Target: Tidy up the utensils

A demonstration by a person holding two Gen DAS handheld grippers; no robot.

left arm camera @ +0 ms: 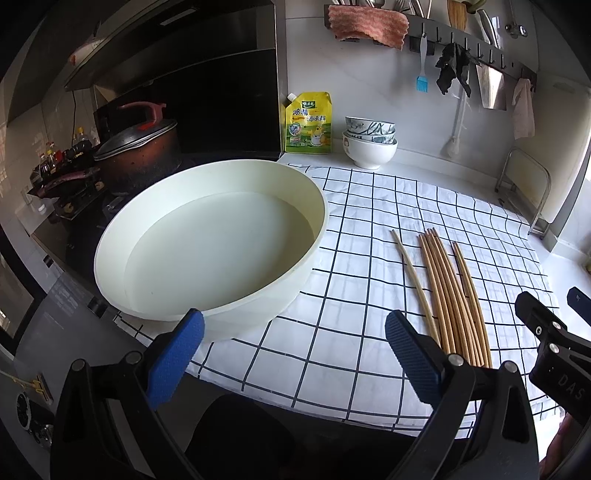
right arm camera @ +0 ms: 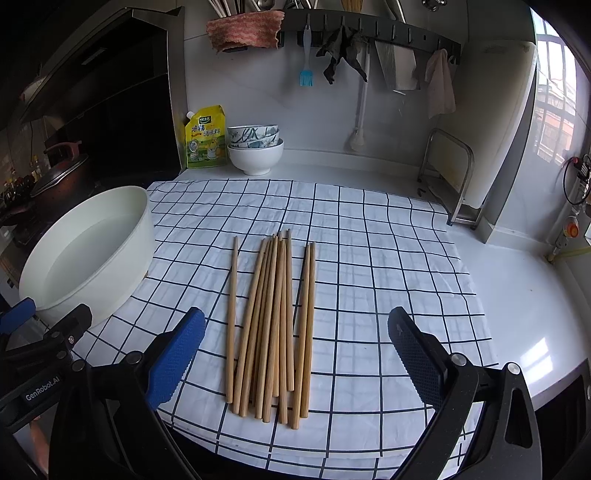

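Observation:
Several wooden chopsticks (right arm camera: 271, 325) lie side by side on a white checked cloth (right arm camera: 369, 258); they also show in the left wrist view (left arm camera: 448, 291). A cream basin (left arm camera: 207, 240) with water stands at the cloth's left edge, also seen in the right wrist view (right arm camera: 88, 254). My right gripper (right arm camera: 295, 354) is open and empty, hovering just before the near ends of the chopsticks. My left gripper (left arm camera: 293, 354) is open and empty, in front of the basin, left of the chopsticks.
Stacked bowls (right arm camera: 255, 147) and a yellow seasoning pouch (right arm camera: 205, 138) stand at the back wall. A hook rail (right arm camera: 369, 33) holds cloths, a brush and utensils. A pot (left arm camera: 140, 155) sits on the stove at left. A metal rack (right arm camera: 448, 173) stands at right.

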